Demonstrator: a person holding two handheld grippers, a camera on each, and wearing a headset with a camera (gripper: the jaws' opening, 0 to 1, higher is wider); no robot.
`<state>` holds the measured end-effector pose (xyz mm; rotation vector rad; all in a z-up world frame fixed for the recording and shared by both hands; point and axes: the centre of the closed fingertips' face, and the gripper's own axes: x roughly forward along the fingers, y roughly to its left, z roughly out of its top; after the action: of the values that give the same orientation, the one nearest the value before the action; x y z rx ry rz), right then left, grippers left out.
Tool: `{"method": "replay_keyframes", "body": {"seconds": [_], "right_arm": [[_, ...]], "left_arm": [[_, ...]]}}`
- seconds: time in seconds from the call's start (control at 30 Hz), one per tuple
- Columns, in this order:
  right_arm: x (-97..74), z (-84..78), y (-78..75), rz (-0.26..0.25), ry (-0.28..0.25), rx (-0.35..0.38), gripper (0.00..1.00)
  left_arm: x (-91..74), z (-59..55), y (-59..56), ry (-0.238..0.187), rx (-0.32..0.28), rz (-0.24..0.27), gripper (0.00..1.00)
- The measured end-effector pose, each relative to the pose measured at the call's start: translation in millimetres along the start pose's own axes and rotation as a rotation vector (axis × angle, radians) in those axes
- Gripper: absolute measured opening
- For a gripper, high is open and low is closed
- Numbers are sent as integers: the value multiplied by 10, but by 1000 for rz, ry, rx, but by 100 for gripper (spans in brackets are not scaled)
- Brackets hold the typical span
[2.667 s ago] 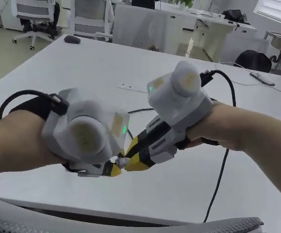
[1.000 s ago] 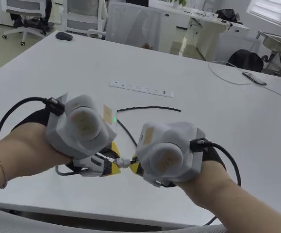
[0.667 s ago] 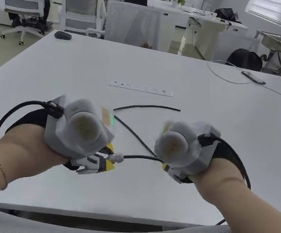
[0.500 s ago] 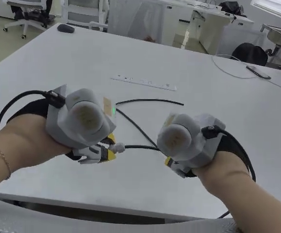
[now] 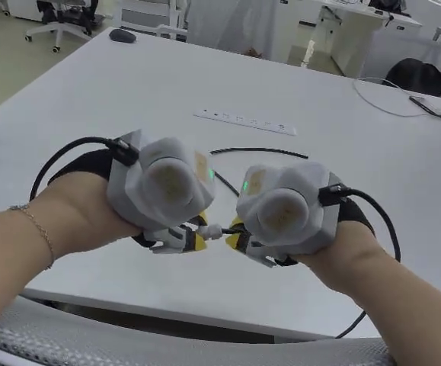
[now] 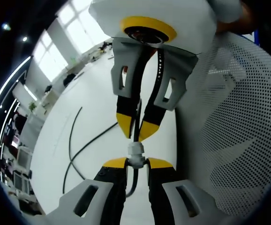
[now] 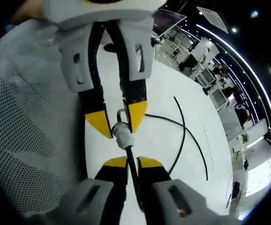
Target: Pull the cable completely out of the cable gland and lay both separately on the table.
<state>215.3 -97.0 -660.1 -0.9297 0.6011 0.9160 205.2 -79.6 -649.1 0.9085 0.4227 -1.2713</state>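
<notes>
In the head view my two grippers meet tip to tip above the near edge of the white table (image 5: 357,160). The left gripper (image 5: 197,241) is shut on a small white cable gland (image 5: 213,230). The right gripper (image 5: 234,239) is shut on the thin black cable just beside the gland. In the left gripper view the gland (image 6: 136,153) sits between my yellow-tipped jaws (image 6: 137,163), and the right gripper (image 6: 137,129) faces it. In the right gripper view the cable (image 7: 184,126) runs out of the gland (image 7: 121,132), through my shut jaws (image 7: 132,162), and on across the table. Its loose length (image 5: 258,150) curves behind the grippers.
A white power strip (image 5: 244,122) lies mid-table beyond the cable. A dark mouse (image 5: 122,35) sits at the far left corner and a phone (image 5: 429,107) at the far right. A grey mesh chair back (image 5: 91,347) lies under my arms. Office chairs and desks stand behind.
About half a second ago the right gripper was a hand's width from the gland with bare cable between them. It has since come back left and now grips the cable right at the gland.
</notes>
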Motion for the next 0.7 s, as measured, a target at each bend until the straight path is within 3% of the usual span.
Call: {"method": "replay_keyframes", "body": {"seconds": [0.27,0.33,0.37,0.43,0.5,0.7], "right_arm": [[55,-56,8,-1,24,22,5],[48,-153,-27,-17,65,12,4],[44,-167,-29,-16,63,15,4],[21,-204,-65,-23,56,98,4],[5,-253,-129,-45,73,109,4],[-57,-724,-204,-92,267,208,4]], "left_arm": [[22,-22,28,1,-38,2,16],[24,-120,71,55,-13,24,16],[28,-143,86,61,-18,29,16],[12,-139,125,41,-63,33,16],[-2,-130,154,38,-71,43,16],[-13,-227,179,71,-95,55,16]]}}
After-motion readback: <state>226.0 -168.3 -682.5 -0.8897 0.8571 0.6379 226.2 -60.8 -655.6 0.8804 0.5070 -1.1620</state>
